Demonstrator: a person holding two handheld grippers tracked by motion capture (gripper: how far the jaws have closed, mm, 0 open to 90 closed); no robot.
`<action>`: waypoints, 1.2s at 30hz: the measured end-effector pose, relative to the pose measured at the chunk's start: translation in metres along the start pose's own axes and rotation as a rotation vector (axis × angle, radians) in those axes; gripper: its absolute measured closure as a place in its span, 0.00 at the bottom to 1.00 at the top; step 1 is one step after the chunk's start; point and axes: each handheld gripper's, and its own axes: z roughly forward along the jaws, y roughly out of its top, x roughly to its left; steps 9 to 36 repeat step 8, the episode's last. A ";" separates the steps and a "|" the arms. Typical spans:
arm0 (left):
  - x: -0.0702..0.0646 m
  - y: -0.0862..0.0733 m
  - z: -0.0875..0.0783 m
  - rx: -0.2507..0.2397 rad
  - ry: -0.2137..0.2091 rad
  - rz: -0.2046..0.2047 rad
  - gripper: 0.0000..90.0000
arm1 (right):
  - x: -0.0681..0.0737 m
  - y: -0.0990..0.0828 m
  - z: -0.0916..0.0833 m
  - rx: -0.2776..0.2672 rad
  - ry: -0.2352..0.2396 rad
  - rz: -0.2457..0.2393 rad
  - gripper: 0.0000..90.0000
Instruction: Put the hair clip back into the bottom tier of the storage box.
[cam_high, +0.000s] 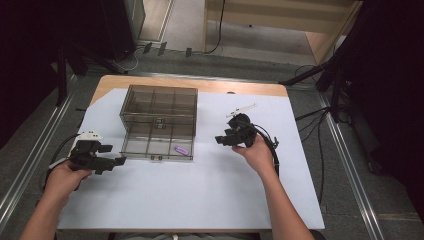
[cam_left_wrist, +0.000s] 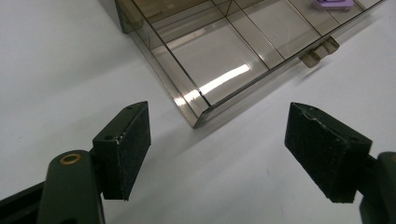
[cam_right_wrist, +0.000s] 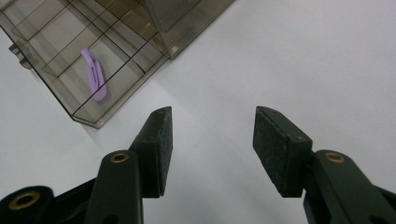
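I hold my left gripper (cam_left_wrist: 219, 154) wide open and empty, its jaws framing the near corner of the smoky compartment box (cam_left_wrist: 224, 56) just ahead of it. My right gripper (cam_right_wrist: 210, 149) is about half open, also empty, with the box up and to its left. The purple clip (cam_right_wrist: 95, 74) lies in the corner compartment nearest that gripper. To do this well, I judge I should steady the box with the left first, then bring the right down square over the clip, clear of the dividers.
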 end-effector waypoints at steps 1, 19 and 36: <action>0.000 0.000 0.000 0.000 0.000 0.001 0.26 | 0.000 0.000 0.001 0.002 -0.003 -0.004 0.53; 0.000 0.000 0.000 -0.001 0.000 -0.002 0.26 | 0.001 -0.001 0.003 0.007 -0.009 0.001 0.53; 0.000 0.000 0.000 -0.001 0.000 -0.002 0.26 | 0.001 -0.001 0.003 0.007 -0.009 0.001 0.53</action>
